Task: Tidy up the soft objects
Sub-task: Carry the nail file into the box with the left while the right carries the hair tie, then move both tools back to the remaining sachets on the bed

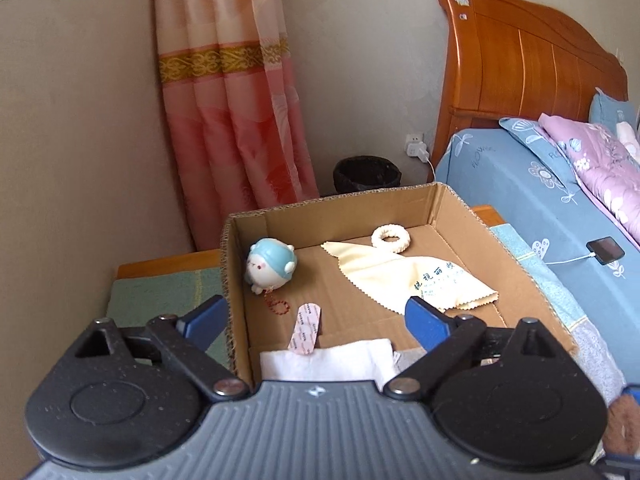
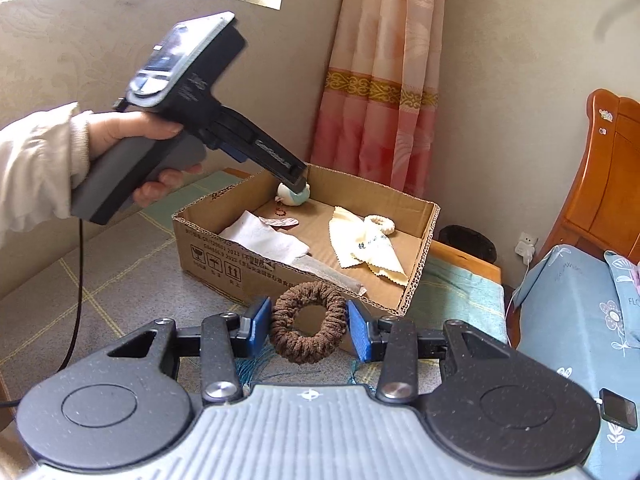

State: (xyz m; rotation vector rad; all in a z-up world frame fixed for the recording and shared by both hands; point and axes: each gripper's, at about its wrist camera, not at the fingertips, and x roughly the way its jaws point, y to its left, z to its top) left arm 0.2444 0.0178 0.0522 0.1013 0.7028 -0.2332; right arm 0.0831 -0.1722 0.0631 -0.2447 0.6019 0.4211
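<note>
An open cardboard box [image 1: 452, 204] [image 2: 224, 248] sits on a cloth-covered table. In it lie a blue-and-white plush toy [image 1: 270, 264] [image 2: 296, 196], a cream cloth [image 1: 416, 276] [image 2: 372, 248], a white ring [image 1: 390, 238] [image 2: 382, 222], a pink strip [image 1: 305, 328] and a white towel [image 1: 332, 360] [image 2: 268, 236]. My left gripper [image 1: 316, 320] is open and empty above the box's near-left part. My right gripper [image 2: 306, 328] holds a brown fuzzy scrunchie [image 2: 307, 328] between its blue pads, in front of the box's near wall.
A bed with blue bedding [image 1: 540, 200] [image 2: 580, 320] and a wooden headboard [image 1: 520, 64] stands to the right, with a phone [image 1: 606, 250] on it. A pink curtain [image 1: 228, 100] and a black bin [image 1: 366, 174] are behind the box.
</note>
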